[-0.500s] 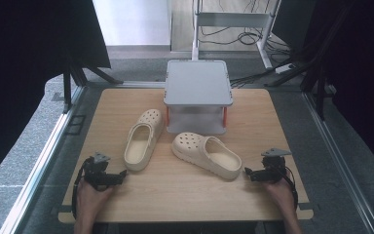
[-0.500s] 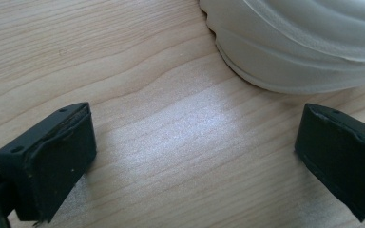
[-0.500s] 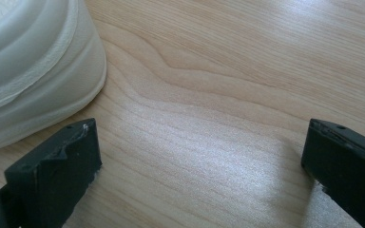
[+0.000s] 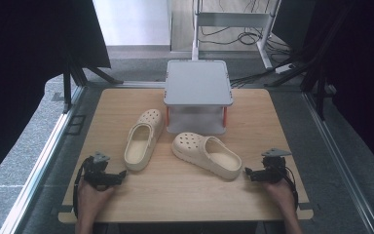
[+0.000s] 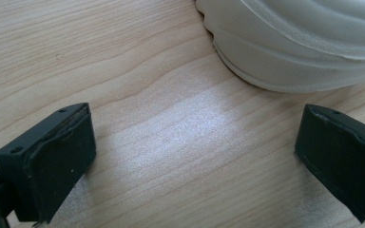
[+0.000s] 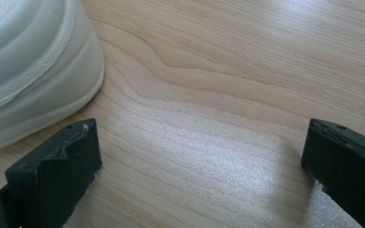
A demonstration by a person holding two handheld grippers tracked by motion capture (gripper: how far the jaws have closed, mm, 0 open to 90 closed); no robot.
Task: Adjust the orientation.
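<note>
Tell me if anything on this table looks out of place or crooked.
The two clogs aren't set as a pair. The left clog lies roughly lengthwise, toe toward the grey shelf, while the right clog sits slanted across the table, its toe close to the other's. Both are upright, and nothing looks damaged or spilled.

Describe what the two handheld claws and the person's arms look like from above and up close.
Each hand carries a black claw: the left claw and the right claw. Both have a grey three-cornered plate on top and a black cable looping back beside the hand. Up close, the fingertips are blocky, matt black pads with scuffed edges. The forearms show no sleeves.
</note>
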